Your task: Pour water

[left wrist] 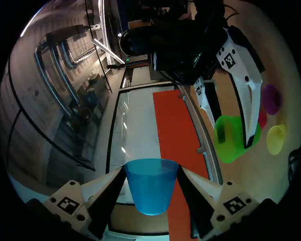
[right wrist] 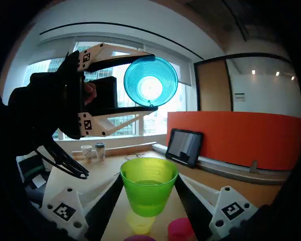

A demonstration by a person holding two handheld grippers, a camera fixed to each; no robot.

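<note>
My left gripper is shut on a translucent blue cup, gripping it by the sides. In the right gripper view that blue cup hangs high and lies on its side, its mouth turned toward the camera, with no stream of water showing. My right gripper is shut on a green cup that stands upright with some liquid in it. The left gripper view shows the green cup between the right gripper's white fingers, above a wooden table.
Yellow and purple cups sit on the table by the green one, also seen as yellow cup and pink cup. A tablet leans by an orange partition. Two paper cups stand near the window.
</note>
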